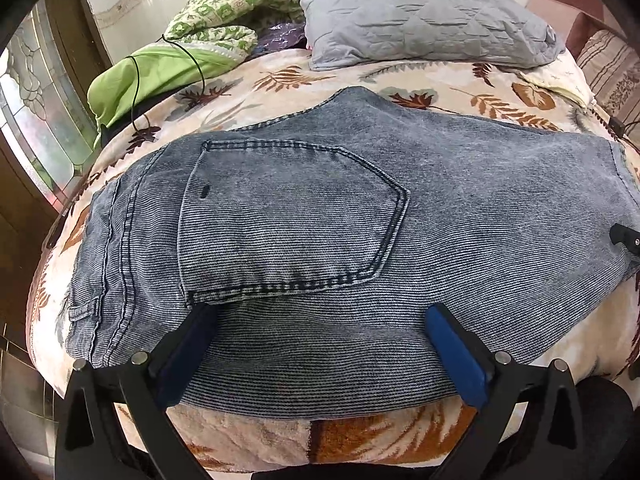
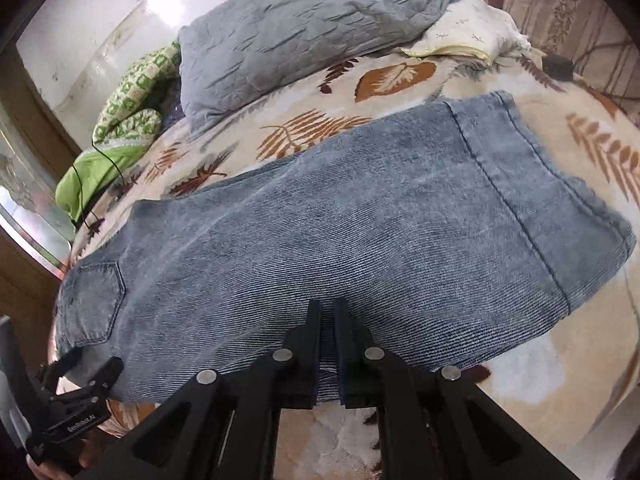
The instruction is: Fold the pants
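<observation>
Looking down, I see my left hand-held gripper (image 1: pixel 320 320) spread wide over the pants (image 1: pixel 320 220); my right hand-held gripper (image 2: pixel 327 312) is clamped on their near edge. They lie flat on the bed (image 1: pixel 280 80), grey pillow (image 1: pixel 420 16) beyond.

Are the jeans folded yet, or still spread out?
Folded lengthwise only: the washed blue denim jeans lie long on the leaf-print blanket, one pocket up.

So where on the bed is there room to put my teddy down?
The bare leaf blanket right of the jeans is free, and so is the strip between the jeans and the grey pillow. The far left corner is crowded with green bedding and a black cable.
</observation>
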### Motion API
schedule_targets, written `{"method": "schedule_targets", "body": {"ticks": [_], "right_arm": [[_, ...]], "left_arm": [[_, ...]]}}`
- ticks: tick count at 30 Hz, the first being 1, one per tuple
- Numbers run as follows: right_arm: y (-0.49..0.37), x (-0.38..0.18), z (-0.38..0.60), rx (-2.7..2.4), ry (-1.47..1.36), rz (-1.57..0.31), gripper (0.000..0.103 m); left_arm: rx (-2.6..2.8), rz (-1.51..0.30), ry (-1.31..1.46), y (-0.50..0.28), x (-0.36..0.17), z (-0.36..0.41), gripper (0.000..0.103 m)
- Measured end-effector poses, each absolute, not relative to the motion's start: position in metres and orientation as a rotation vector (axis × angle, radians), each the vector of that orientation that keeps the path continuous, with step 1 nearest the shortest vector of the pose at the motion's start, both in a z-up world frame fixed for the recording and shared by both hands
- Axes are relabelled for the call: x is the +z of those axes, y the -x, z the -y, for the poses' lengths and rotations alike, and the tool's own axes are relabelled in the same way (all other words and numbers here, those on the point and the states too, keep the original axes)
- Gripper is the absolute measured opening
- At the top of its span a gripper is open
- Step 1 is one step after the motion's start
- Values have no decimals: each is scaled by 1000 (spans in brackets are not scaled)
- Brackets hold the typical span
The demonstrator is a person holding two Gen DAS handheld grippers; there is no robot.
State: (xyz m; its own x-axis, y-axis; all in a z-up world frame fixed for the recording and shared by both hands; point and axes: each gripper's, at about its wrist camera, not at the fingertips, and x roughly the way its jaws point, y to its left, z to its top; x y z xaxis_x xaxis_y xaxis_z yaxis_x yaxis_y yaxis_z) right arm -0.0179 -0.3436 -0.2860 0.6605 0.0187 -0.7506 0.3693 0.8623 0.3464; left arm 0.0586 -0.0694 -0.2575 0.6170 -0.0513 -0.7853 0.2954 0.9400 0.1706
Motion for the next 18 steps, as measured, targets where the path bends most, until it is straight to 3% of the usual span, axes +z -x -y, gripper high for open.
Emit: {"method": "schedule_targets", "body": {"ticks": [12,18], "right_arm": [[8,-266,330,-214,-457,-917,9],[-7,-247,271,-23,-413,-887,9]], "left_arm": [[-200,-961,-231,-63,-238,53,103],[-65,-874,-194,-65,-210,-1,103]]}}
